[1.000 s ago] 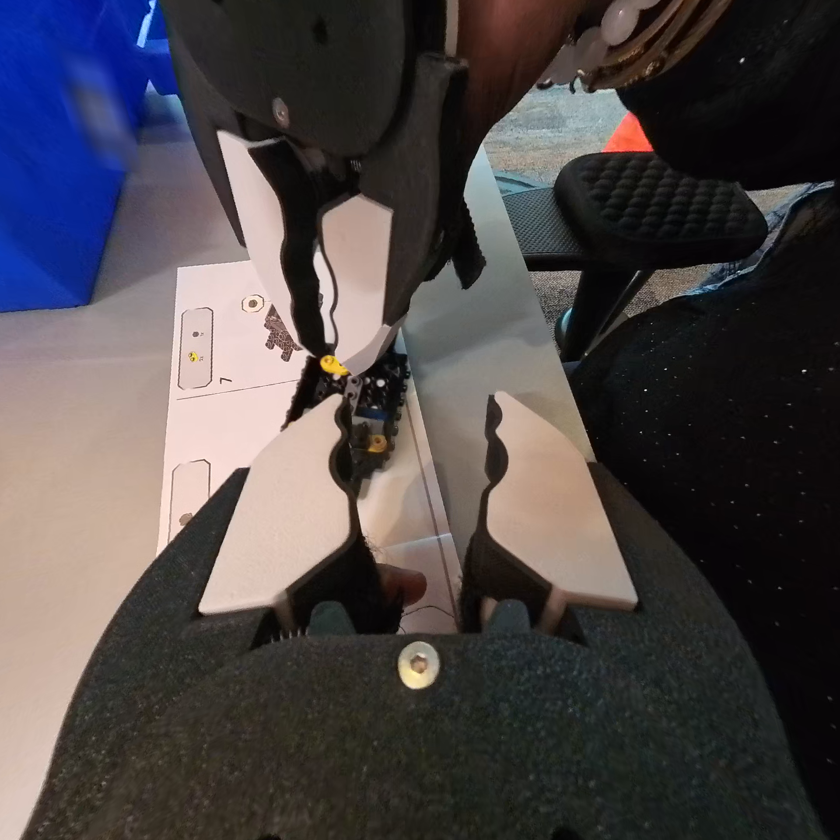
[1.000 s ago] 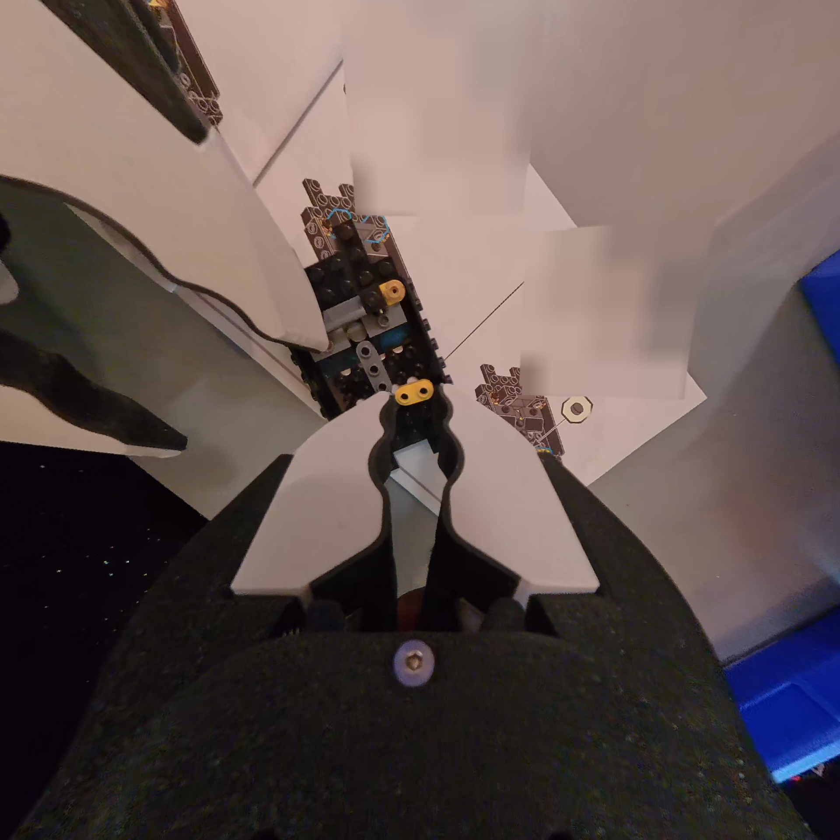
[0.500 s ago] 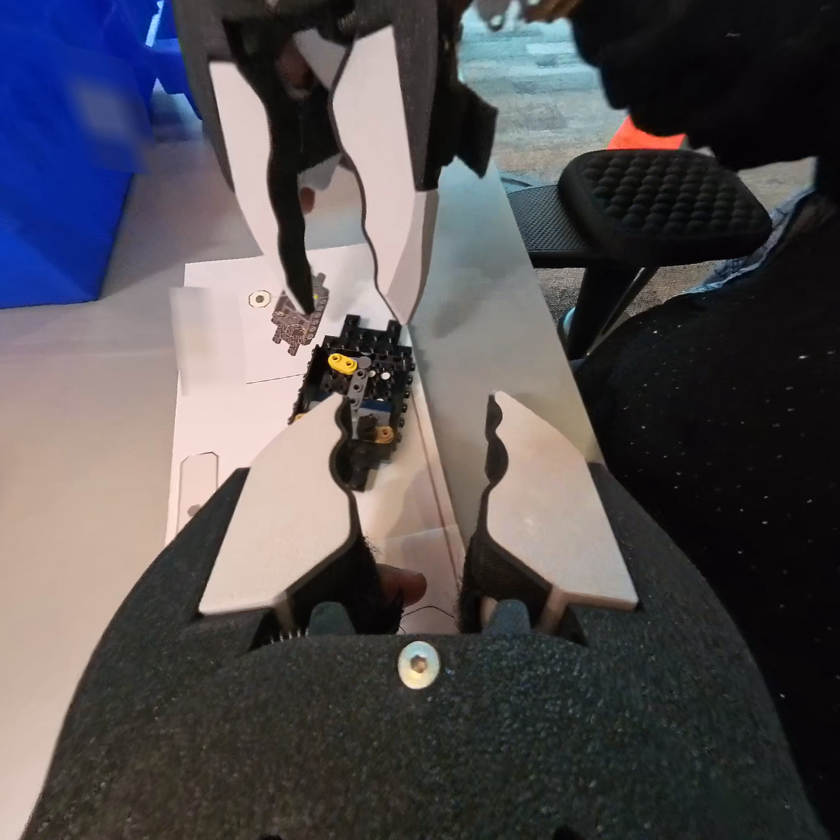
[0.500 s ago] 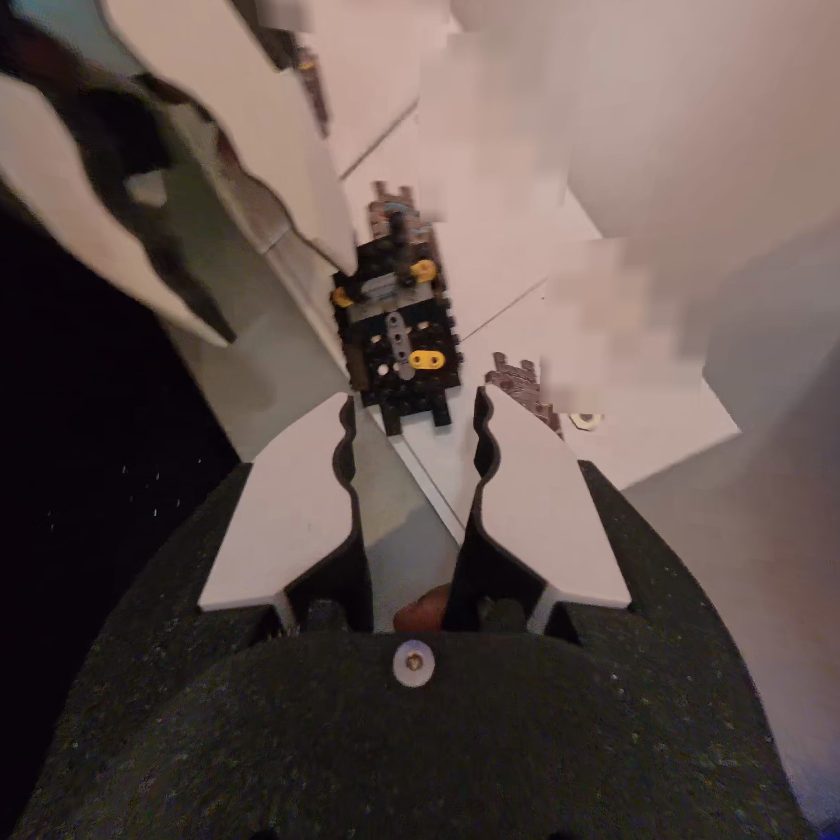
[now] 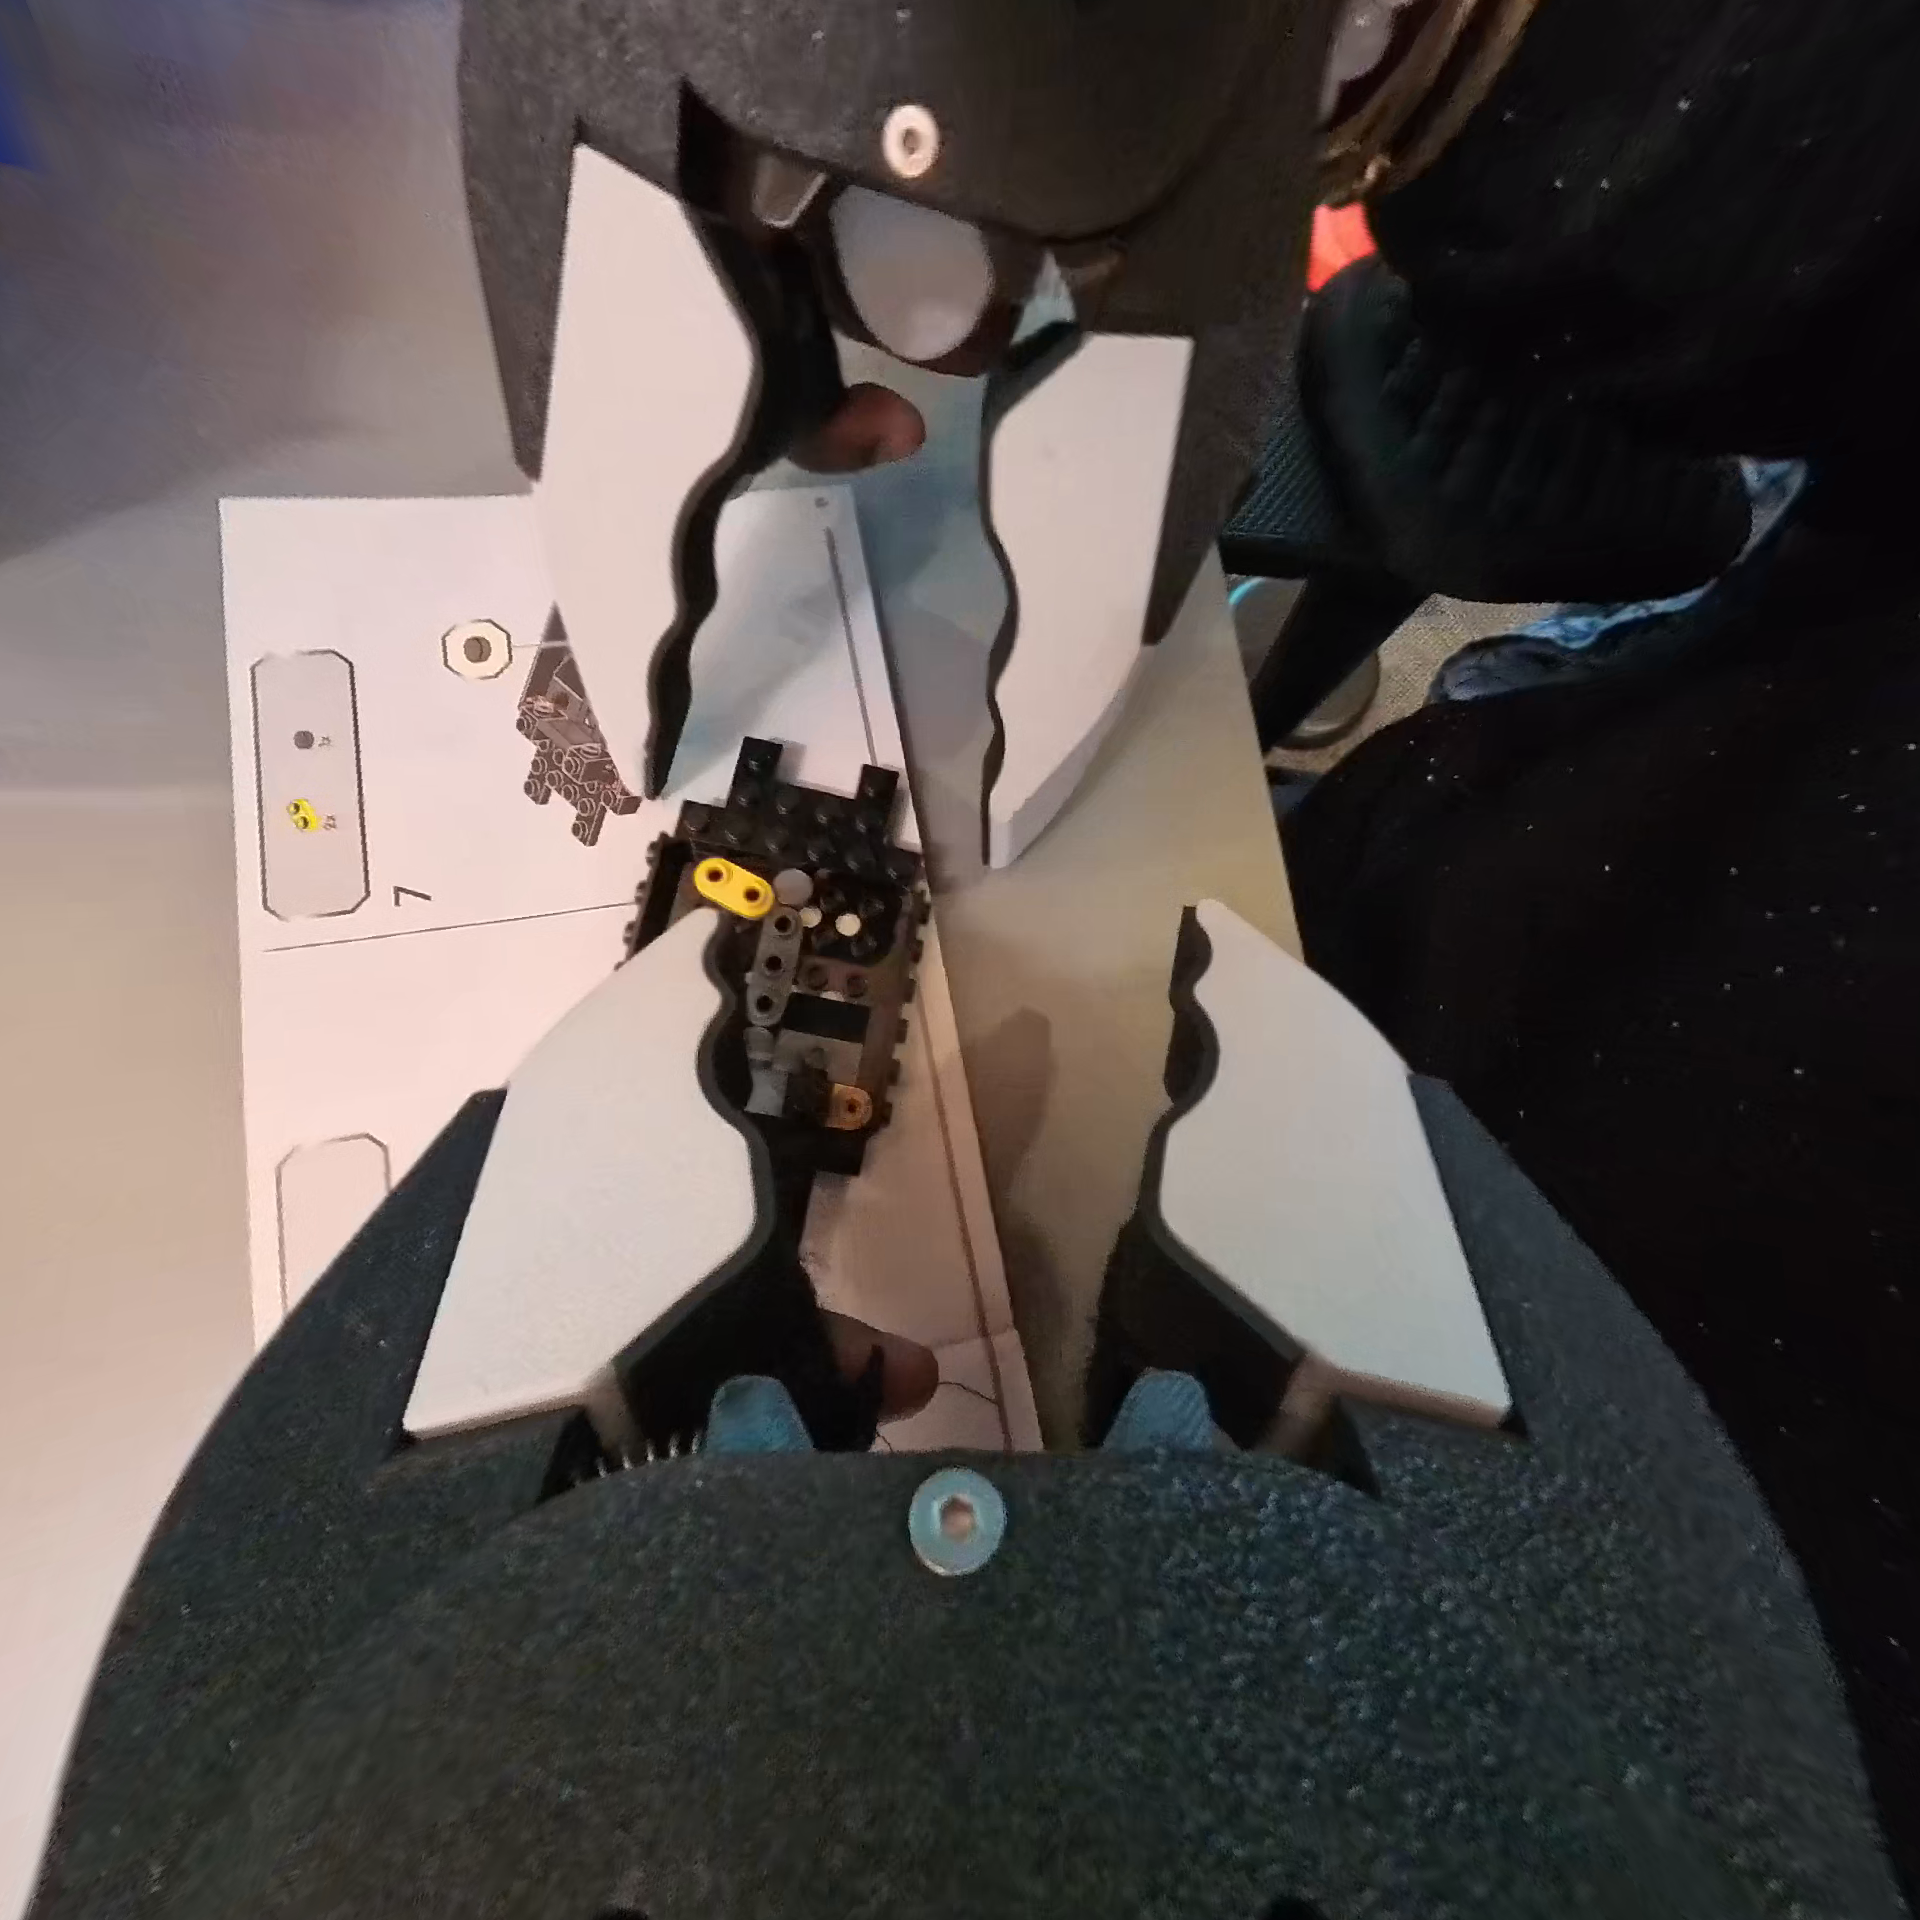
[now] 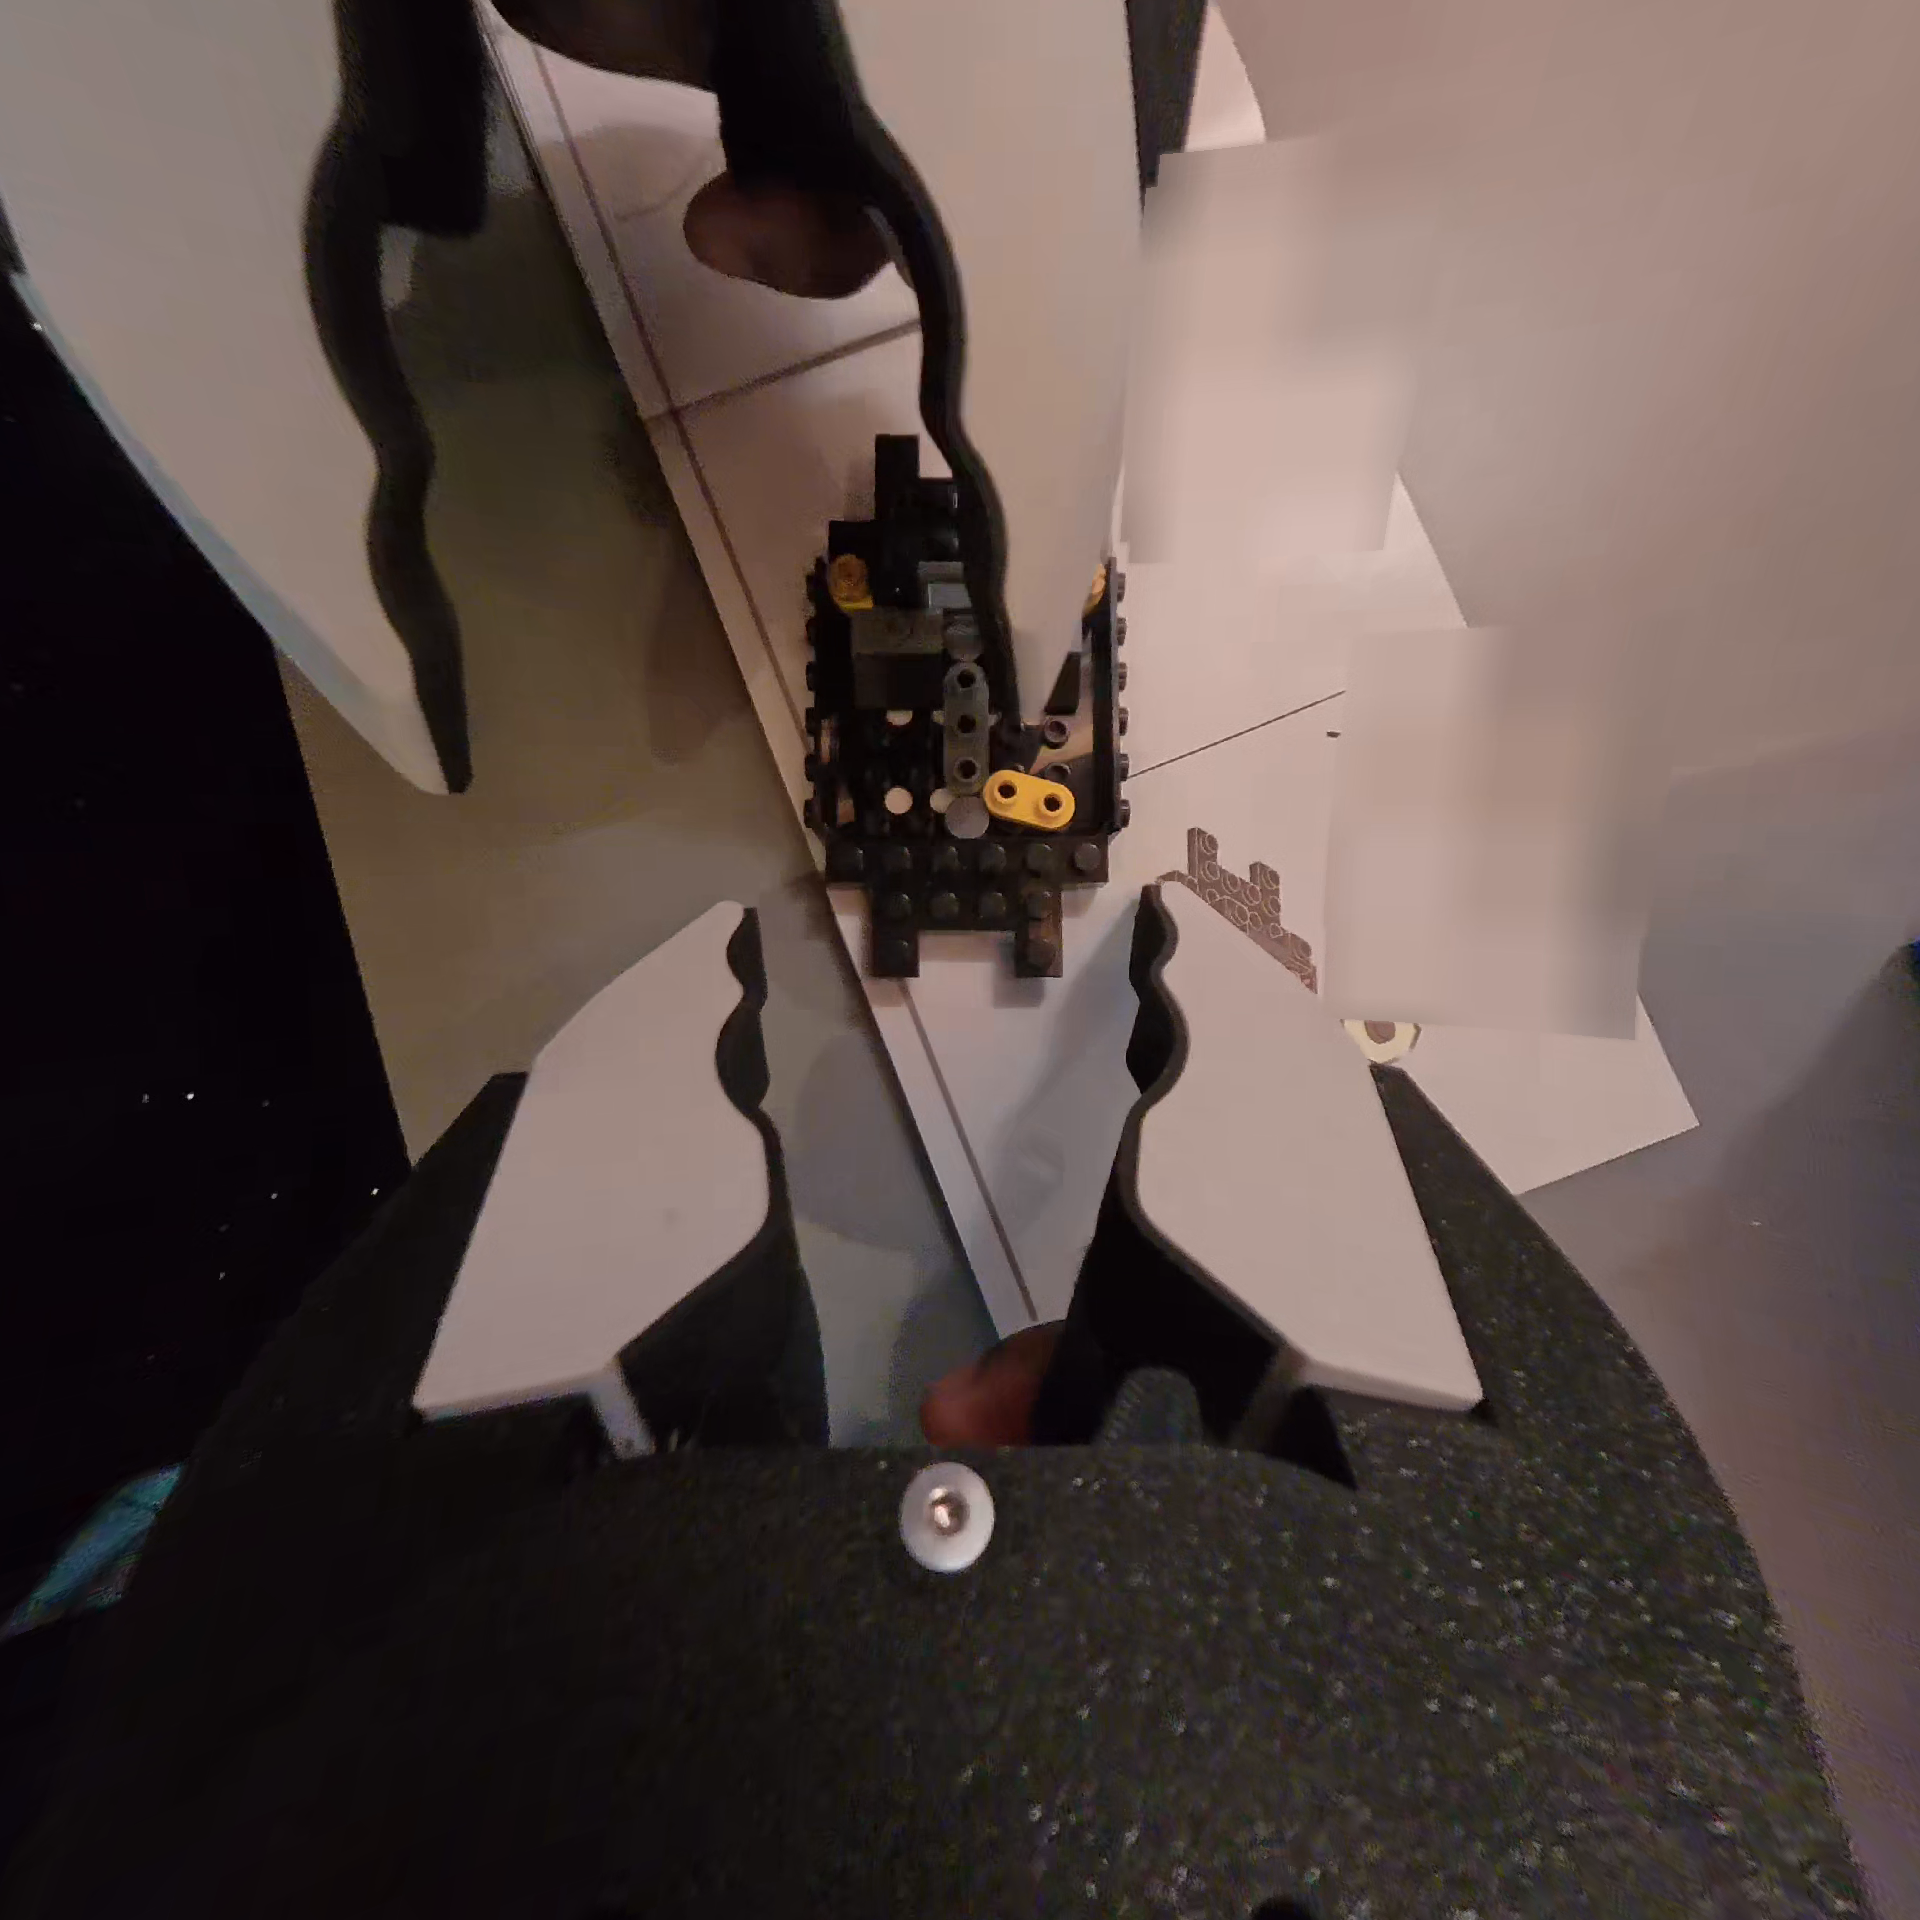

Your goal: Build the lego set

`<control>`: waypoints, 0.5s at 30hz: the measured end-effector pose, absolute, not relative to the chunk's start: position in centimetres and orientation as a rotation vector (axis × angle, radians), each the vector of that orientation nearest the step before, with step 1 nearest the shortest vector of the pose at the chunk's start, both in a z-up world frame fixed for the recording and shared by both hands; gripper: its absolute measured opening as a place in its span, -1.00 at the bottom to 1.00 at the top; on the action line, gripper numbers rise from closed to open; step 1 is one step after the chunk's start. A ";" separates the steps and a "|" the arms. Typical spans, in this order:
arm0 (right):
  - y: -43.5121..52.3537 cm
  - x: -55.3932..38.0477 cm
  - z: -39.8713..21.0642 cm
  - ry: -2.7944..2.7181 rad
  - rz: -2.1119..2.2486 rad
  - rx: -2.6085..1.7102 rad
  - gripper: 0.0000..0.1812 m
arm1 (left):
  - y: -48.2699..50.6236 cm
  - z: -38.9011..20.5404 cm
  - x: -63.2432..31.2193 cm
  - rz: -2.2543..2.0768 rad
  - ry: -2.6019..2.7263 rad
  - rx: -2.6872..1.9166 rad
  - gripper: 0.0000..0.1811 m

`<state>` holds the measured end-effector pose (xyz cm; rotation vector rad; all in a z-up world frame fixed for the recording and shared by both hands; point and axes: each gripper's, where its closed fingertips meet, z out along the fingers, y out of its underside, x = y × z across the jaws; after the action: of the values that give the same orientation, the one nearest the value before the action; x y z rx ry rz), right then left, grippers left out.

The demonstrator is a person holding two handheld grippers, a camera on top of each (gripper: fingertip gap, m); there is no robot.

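My left claw (image 5: 951,925) is wide open and holds nothing, and my right claw (image 6: 940,914) is wide open and empty too. The lego model (image 5: 795,966) is a small black build that lies flat on the paper instructions (image 5: 416,831), close to the table edge (image 5: 1101,935). One finger (image 5: 623,1122) of my left claw lies over the side of the model, maybe touching it, and I cannot tell for sure. My right claw sits at the far end of the model, with its tips just beside it. A yellow piece (image 5: 734,886) with two holes sits on top of the model, next to a grey strip (image 5: 771,961) with holes. I think the yellow piece is on, but it may not be pushed all the way down. To do this step well, I would hold the model down gently with the left claw so it cannot slide on the slippery paper. Then I would bring one right tip straight down on the yellow piece and press softly. If I push from the side, the model could scoot off the table edge, because it is so near. I should also look at the drawing (image 5: 571,769) on the paper to check that the piece sits in the right spot.
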<state>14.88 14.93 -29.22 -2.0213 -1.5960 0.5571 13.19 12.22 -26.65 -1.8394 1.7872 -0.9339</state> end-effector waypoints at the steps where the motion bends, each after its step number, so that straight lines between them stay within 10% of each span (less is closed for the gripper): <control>1: 15.0 14.9 -29.2 -1.590 0.556 -2.011 -0.26 | 12.3 -26.7 13.3 -0.927 1.792 -1.871 -0.12; 15: 15.0 14.6 -29.3 -1.525 0.550 -1.944 -0.38 | 11.9 -28.1 13.7 -0.760 1.917 -2.024 -0.08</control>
<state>14.63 14.96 -29.31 -1.9435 -1.5253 0.5504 13.72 11.86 -28.13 -2.0238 1.9171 -0.7602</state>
